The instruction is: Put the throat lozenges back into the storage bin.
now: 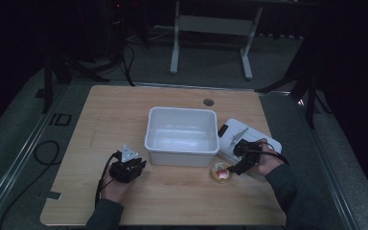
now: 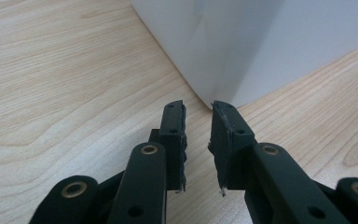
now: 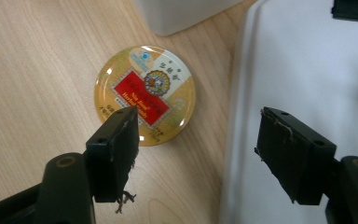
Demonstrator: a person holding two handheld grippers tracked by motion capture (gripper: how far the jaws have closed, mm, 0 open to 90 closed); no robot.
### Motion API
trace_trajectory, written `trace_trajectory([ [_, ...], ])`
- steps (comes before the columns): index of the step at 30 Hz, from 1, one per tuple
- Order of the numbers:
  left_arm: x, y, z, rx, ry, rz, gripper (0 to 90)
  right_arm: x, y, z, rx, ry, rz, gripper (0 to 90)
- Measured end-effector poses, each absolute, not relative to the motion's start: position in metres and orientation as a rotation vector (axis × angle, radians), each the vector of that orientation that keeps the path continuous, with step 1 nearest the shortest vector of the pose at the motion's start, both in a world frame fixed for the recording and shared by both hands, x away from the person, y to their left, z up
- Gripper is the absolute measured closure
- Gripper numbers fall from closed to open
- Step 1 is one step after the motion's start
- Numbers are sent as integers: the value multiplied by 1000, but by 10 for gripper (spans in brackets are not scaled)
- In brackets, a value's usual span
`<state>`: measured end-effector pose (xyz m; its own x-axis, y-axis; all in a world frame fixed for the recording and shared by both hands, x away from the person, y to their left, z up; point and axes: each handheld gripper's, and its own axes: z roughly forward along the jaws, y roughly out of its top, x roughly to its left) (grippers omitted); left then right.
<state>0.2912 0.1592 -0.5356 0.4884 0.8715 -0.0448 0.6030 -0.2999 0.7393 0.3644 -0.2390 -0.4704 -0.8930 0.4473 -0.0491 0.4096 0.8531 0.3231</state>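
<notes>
A round yellow tin (image 1: pixel 220 172) with a red label lies flat on the wooden table (image 1: pixel 115 115), just off the front right corner of a white bin (image 1: pixel 182 132). My right gripper (image 1: pixel 239 162) hovers low beside it, wide open and holding nothing. In the right gripper view the tin (image 3: pixel 144 93) sits under the tip of one finger (image 3: pixel 116 149), while the other is over a white lid (image 3: pixel 298 60). My left gripper (image 1: pixel 127 167) rests near the bin's front left corner. Its jaws (image 2: pixel 198 105) are all but shut, with a thin slit and nothing between them, pointing at the bin's corner (image 2: pixel 261 42).
The bin looks empty inside. The white lid (image 1: pixel 249 139) lies flat to the bin's right, with a small black item (image 1: pixel 223 130) at its near corner. A round hole (image 1: pixel 208 102) is in the table behind the bin. Cables trail off the left side.
</notes>
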Motion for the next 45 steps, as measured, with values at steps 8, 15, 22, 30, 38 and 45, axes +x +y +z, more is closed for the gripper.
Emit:
trace_trajectory([
  [8,291,158,-536,2022,1214,484,736,361,-233,-471,653,2925,435,226],
  [15,292,157,-536,2023,1213,483,733,360,-228,-474,624,2940,411,199],
  [22,292,157,-536,2023,1213,483,732,356,-219,-477,577,2974,373,192],
  [30,291,160,-535,2016,1217,486,731,356,-206,-489,533,3009,338,185],
  [38,291,160,-535,2015,1218,486,731,355,-202,-499,514,3026,319,172],
  [45,291,160,-535,2015,1217,488,730,354,-200,-501,507,3008,336,158],
])
